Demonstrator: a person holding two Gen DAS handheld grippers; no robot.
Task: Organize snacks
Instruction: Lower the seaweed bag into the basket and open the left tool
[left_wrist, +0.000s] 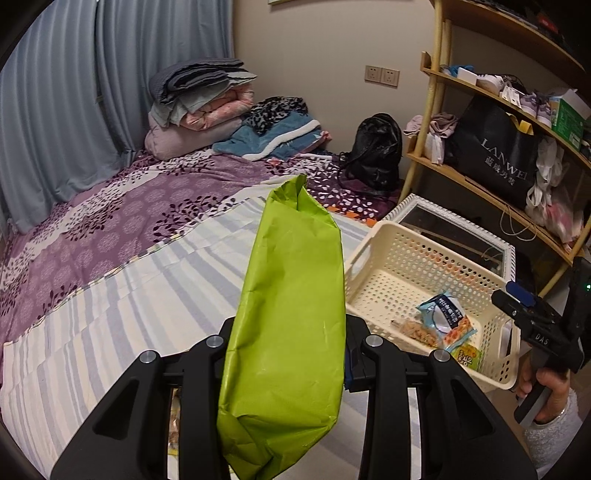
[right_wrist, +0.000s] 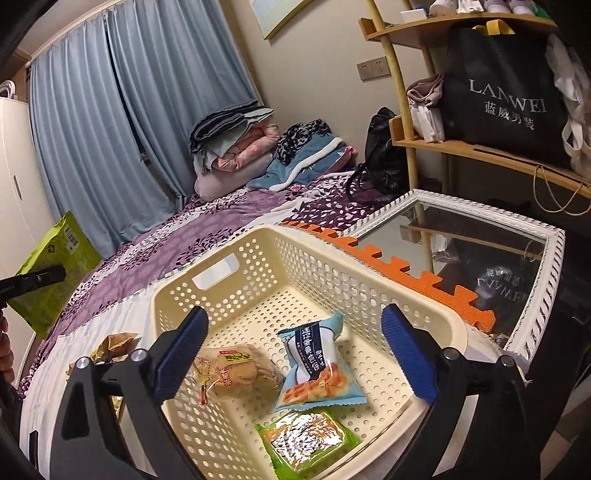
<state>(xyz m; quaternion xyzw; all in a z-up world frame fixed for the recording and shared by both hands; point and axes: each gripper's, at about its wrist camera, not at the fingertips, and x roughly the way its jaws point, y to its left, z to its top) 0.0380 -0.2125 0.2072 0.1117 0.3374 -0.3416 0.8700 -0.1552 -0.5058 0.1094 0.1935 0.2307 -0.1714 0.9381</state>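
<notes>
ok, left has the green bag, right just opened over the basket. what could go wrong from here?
1. The green bag is tall, and the left gripper pinches it low, so it may flop or slip in transit.
2. The right gripper hangs open over the basket; the incoming bag could hit it.
3. Three packets already fill the near end; the bag may land on them.

Left gripper clamped on green bag; cream basket right, holding snack packets.
</notes>
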